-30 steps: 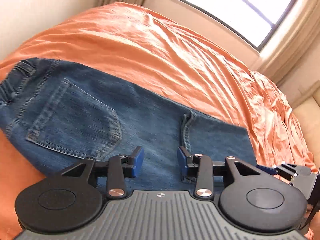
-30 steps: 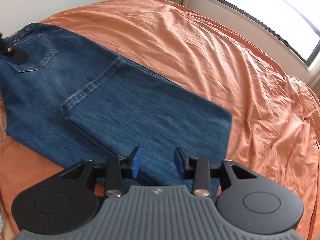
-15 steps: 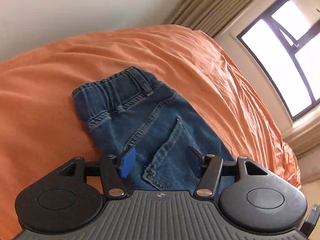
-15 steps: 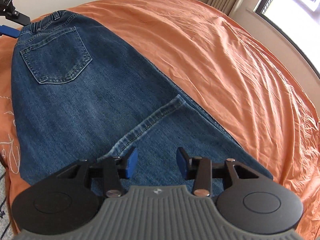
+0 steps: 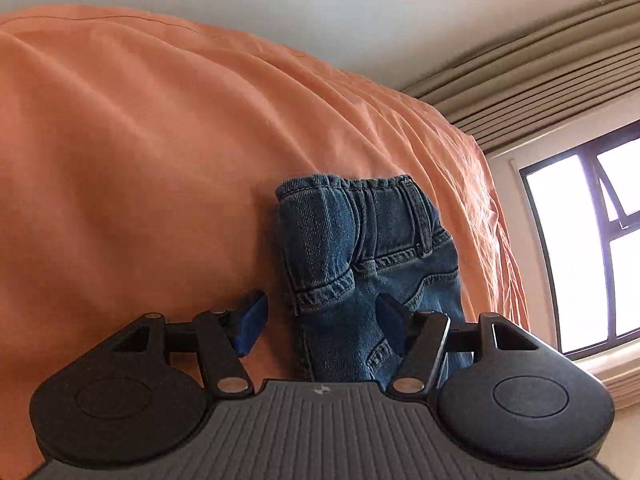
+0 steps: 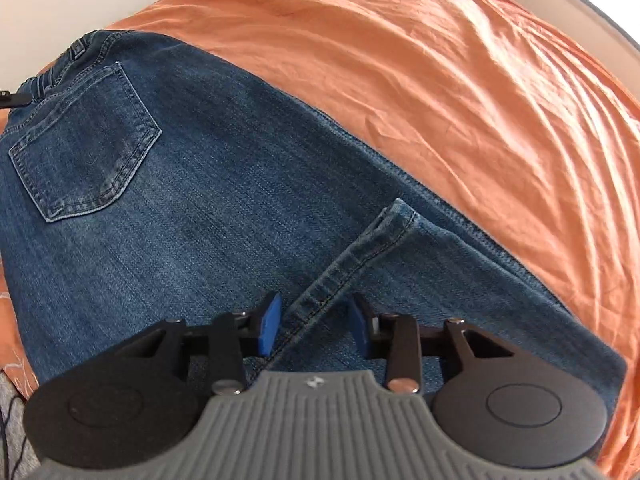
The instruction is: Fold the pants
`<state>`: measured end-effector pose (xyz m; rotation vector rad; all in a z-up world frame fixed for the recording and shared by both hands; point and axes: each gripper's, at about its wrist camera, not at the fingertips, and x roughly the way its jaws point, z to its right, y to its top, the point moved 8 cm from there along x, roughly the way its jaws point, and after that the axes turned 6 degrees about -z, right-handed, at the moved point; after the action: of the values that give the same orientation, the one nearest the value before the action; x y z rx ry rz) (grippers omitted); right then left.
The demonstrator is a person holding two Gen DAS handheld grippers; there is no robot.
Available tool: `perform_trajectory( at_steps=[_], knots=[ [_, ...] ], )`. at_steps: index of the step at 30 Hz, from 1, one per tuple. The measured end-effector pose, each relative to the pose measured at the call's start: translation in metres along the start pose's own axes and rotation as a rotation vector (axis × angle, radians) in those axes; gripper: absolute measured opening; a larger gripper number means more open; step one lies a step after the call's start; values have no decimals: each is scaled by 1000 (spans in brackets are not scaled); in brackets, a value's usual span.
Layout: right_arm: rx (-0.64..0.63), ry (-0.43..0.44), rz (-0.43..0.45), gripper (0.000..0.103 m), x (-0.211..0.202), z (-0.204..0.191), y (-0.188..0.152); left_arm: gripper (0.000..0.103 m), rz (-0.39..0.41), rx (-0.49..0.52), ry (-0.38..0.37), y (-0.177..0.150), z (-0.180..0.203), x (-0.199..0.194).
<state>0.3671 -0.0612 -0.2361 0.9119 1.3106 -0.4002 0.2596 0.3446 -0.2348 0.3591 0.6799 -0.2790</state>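
Blue denim pants (image 6: 192, 208) lie flat on the orange bedsheet (image 6: 460, 92), back pocket up, with the leg ends folded back so the hem (image 6: 352, 260) lies across the legs. My right gripper (image 6: 314, 324) is open, its jaws on either side of that hem. In the left wrist view the waistband (image 5: 360, 208) with its elastic and belt loops is right ahead. My left gripper (image 5: 320, 326) is open, low at the waistband corner, one finger over the sheet and one over the denim. A tip of the left gripper (image 6: 14, 98) shows by the waistband in the right wrist view.
The orange sheet (image 5: 140, 140) covers the whole bed. A white wall is behind it. Beige curtains (image 5: 540, 72) and a dark-framed window (image 5: 592, 240) are to the right of the bed.
My left gripper has swung from the leg area to the waistband end and dropped low. My right gripper has moved in from the folded edge to the hem.
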Motion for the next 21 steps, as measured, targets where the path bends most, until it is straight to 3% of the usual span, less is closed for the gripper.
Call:
perform_trajectory(
  at_steps=[3,7,11,13,16,21],
  knots=[
    [-6,-9,-17,35,8,-3,1,72,8,-10,-11,3,-1,11],
    [-3,-11,-15,35,8,-3,0,53,0,-23,-14,7,3,19],
    [5,-15,-10,35,7,-4,-1,37,24,28,15,7,16,13],
    [6,-27,-9,35,6,-5,-1,23,69,80,-6,5,31,0],
    [15,-33,0,35,1,-4,-1,20,122,183,-23,-3,65,-19],
    [120,11,92,33,-38,7,-9,18,195,433,-16,-33,136,-44]
  ],
)
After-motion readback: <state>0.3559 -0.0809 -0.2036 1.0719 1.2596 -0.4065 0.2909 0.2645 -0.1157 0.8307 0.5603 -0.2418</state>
